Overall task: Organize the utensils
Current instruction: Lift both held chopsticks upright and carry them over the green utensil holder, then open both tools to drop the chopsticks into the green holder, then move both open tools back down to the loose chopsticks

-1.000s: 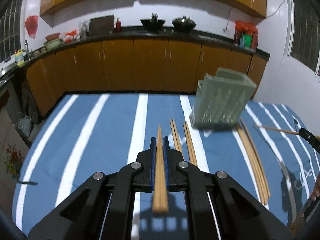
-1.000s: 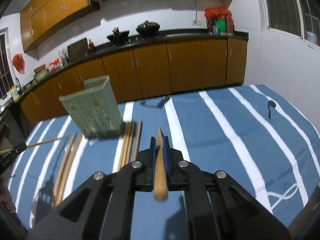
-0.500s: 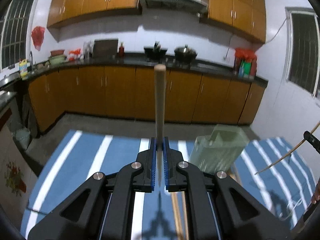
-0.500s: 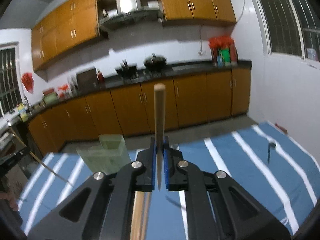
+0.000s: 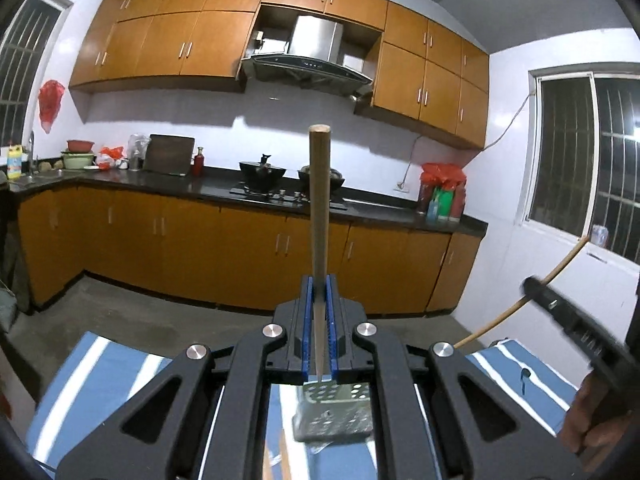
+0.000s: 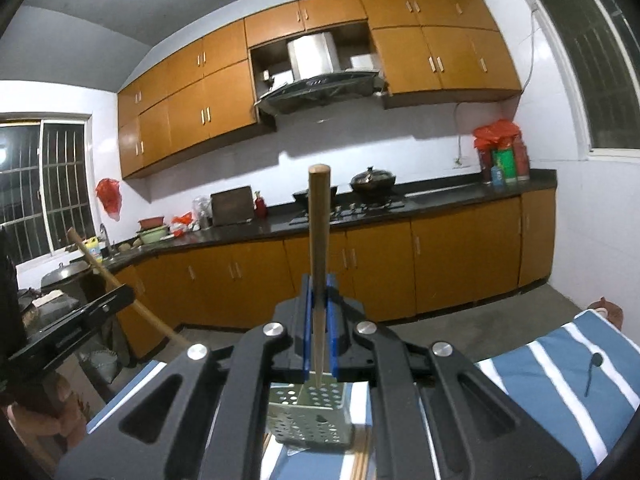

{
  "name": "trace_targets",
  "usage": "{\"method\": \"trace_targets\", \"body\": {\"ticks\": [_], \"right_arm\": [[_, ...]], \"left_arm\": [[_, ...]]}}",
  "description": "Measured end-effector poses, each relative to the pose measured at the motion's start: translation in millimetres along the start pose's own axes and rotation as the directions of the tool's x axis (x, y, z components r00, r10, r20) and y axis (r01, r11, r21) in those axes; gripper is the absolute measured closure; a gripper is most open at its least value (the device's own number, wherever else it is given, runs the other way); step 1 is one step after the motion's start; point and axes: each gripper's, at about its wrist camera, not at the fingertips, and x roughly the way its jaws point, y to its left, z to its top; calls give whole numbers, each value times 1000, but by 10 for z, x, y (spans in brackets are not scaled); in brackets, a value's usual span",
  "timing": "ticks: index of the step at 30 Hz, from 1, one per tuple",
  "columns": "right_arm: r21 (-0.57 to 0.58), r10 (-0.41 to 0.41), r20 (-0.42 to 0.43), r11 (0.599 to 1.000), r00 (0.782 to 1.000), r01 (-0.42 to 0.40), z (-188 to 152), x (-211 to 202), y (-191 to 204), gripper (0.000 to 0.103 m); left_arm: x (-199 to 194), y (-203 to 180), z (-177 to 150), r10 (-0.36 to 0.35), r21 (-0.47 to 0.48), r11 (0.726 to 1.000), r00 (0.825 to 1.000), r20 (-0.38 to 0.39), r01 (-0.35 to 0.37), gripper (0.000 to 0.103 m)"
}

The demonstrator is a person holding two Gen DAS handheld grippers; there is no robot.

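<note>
My left gripper [image 5: 319, 300] is shut on a wooden chopstick [image 5: 319, 208] held upright, thick end up, thin tip just over the green perforated utensil holder [image 5: 334, 416]. My right gripper [image 6: 319, 300] is shut on another wooden chopstick [image 6: 319, 240], also upright, its tip above the same holder [image 6: 310, 416]. The right gripper with its stick shows at the right of the left wrist view [image 5: 560, 312]. The left gripper shows at the left of the right wrist view [image 6: 76, 316]. More chopsticks [image 6: 360, 456] lie on the cloth beside the holder.
The table has a blue cloth with white stripes [image 6: 560, 380]. A small dark spoon [image 6: 592, 368] lies on it at the right. Kitchen cabinets and a counter [image 5: 240, 196] stand beyond the table.
Both grippers have lifted and tilted up, turning their chopsticks from flat over the cloth to upright. Both have come over the green holder, which now sits under the jaws.
</note>
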Motion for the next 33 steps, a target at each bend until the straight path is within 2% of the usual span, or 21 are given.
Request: {"method": "trace_targets", "body": {"ticks": [3, 11, 12, 13, 15, 21, 26, 28, 30, 33], "right_arm": [[-18, -7, -28, 1000, 1000, 7, -115, 171, 79, 95], [-23, -6, -125, 1000, 992, 3, -412, 491, 97, 92], [-24, -2, -124, 1000, 992, -1, -421, 485, 96, 88], [-24, -2, -119, 1000, 993, -1, -430, 473, 106, 86], [-19, -1, -107, 1000, 994, -1, -399, 432, 101, 83], [-8, -15, -61, 1000, 998, 14, -330, 194, 50, 81], [15, -77, -55, 997, 996, 78, -429, -93, -166, 78], [20, -114, -90, 993, 989, 116, -591, -153, -289, 78], [22, -141, -168, 989, 976, 147, -846, -125, -413, 78], [24, -146, -312, 987, 939, 161, -1290, 0, -522, 78]], "left_arm": [[154, -54, -116, -6, -7, 1000, 1000, -5, 6, 96], [408, -76, -393, -24, -13, 1000, 994, -110, 23, 93], [408, -59, -406, -22, -11, 1000, 993, -112, 21, 87], [400, -50, -407, -18, -10, 1000, 994, -111, 17, 75], [372, -42, -382, -16, -17, 1000, 995, -103, 14, 65], [261, 8, -340, -16, -32, 999, 997, -78, 13, 63], [-26, 162, -325, -10, -75, 997, 1000, -28, 7, 58], [-154, 244, -379, 17, -87, 996, 1000, -26, -20, 58], [-195, 307, -480, 61, -89, 994, 997, -52, -65, 58], [-197, 386, -733, 127, -59, 989, 985, -120, -135, 58]]}}
